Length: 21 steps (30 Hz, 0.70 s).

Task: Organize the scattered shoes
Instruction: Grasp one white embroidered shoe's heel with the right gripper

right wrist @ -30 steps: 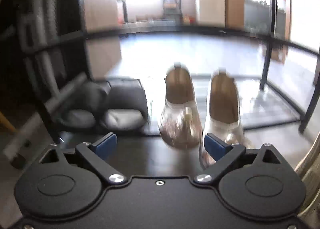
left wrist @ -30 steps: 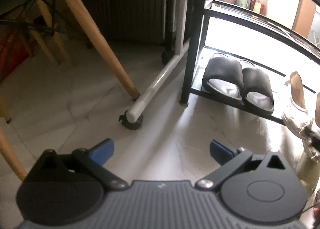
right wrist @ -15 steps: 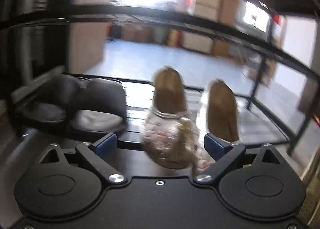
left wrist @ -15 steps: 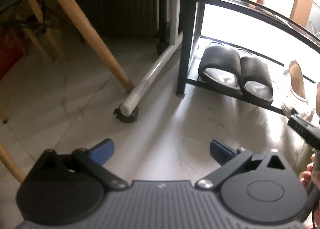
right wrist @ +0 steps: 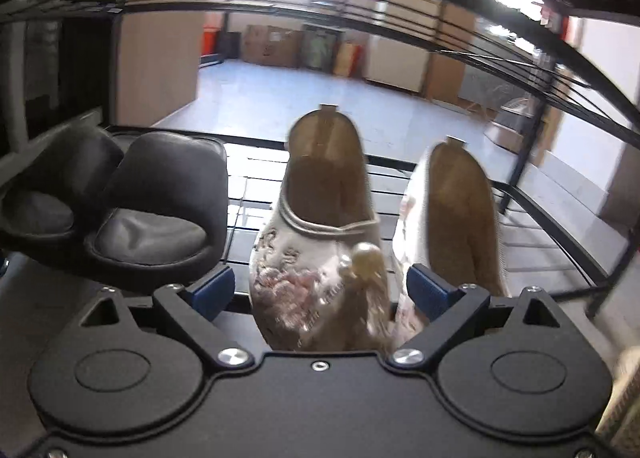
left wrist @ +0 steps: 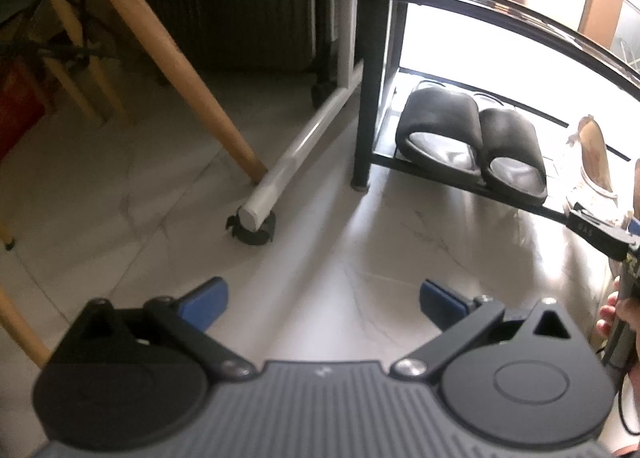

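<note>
A pair of pale floral shoes stands on the bottom shelf of a black shoe rack [right wrist: 524, 161]. The toe of the left floral shoe [right wrist: 316, 278] lies between the spread fingers of my right gripper [right wrist: 320, 292], which is open and not pressing on it. The other floral shoe [right wrist: 460, 217] stands just to its right. A pair of black slides [right wrist: 156, 213] sits to the left on the same shelf. My left gripper [left wrist: 322, 302] hangs open over bare floor, well short of the black slides [left wrist: 472, 141]. The right gripper [left wrist: 596, 234] shows at the right edge, below a floral shoe [left wrist: 592, 161].
A slanted wooden chair leg [left wrist: 180, 69] and a white tube on a black castor [left wrist: 252, 225] stand left of the rack post [left wrist: 362, 97]. More chair legs and a red object [left wrist: 16, 97] lie far left. A hand [left wrist: 612, 314] shows at the right edge.
My right gripper has moved in toward the floral shoes, so one toe now lies between its fingers. The left gripper drew back slightly; the right gripper reached further into its view.
</note>
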Tool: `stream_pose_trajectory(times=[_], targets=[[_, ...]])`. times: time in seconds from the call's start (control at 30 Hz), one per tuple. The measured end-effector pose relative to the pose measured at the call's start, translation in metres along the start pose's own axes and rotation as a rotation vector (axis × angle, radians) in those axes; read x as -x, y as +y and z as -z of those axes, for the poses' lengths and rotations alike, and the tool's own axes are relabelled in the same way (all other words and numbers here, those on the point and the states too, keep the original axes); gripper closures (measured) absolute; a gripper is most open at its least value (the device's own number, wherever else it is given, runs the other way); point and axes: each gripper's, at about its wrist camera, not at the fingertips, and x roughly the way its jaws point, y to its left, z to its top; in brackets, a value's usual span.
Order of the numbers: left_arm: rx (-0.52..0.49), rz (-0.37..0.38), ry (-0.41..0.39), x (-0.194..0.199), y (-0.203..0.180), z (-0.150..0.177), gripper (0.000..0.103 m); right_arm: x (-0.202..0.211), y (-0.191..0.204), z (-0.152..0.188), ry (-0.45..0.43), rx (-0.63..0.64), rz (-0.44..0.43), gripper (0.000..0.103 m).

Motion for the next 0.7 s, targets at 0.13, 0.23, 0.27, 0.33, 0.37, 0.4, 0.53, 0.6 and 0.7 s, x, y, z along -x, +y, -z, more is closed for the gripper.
stream_pose_trajectory(times=[0.13,0.23,0.27,0.33,0.37,0.4,0.53,0.6,0.7], targets=[[0.0,0.001,0.011,-0.003,-0.001,0.0,0.001,-0.008,0.004,0.003,0.017,0.068,0.012,0.008],[-0.004,0.006,0.013,-0.003,-0.003,0.0,0.001,-0.012,0.009,0.005,0.027,0.107,0.027,0.007],[-0.006,0.006,0.011,-0.003,-0.003,0.001,0.001,-0.013,0.008,0.005,0.029,0.106,0.024,0.007],[-0.005,0.01,0.011,-0.002,-0.002,0.001,0.001,-0.016,0.005,0.003,0.034,0.088,0.002,0.012],[-0.002,0.013,0.012,-0.002,-0.002,0.001,0.001,-0.016,0.002,0.001,0.033,0.081,-0.006,0.021],[0.0,0.016,0.013,-0.002,-0.001,0.001,0.001,-0.018,-0.001,-0.002,0.037,0.071,-0.019,0.025],[0.008,0.027,0.017,-0.002,0.0,0.0,0.001,-0.025,-0.007,-0.008,0.05,0.049,-0.066,0.028],[0.01,0.029,0.017,-0.001,0.0,0.0,0.001,-0.03,-0.014,-0.014,0.045,0.006,-0.099,0.028],[0.017,0.035,0.02,-0.002,0.001,-0.001,0.001,-0.038,-0.016,-0.023,0.014,0.02,-0.129,0.029]])
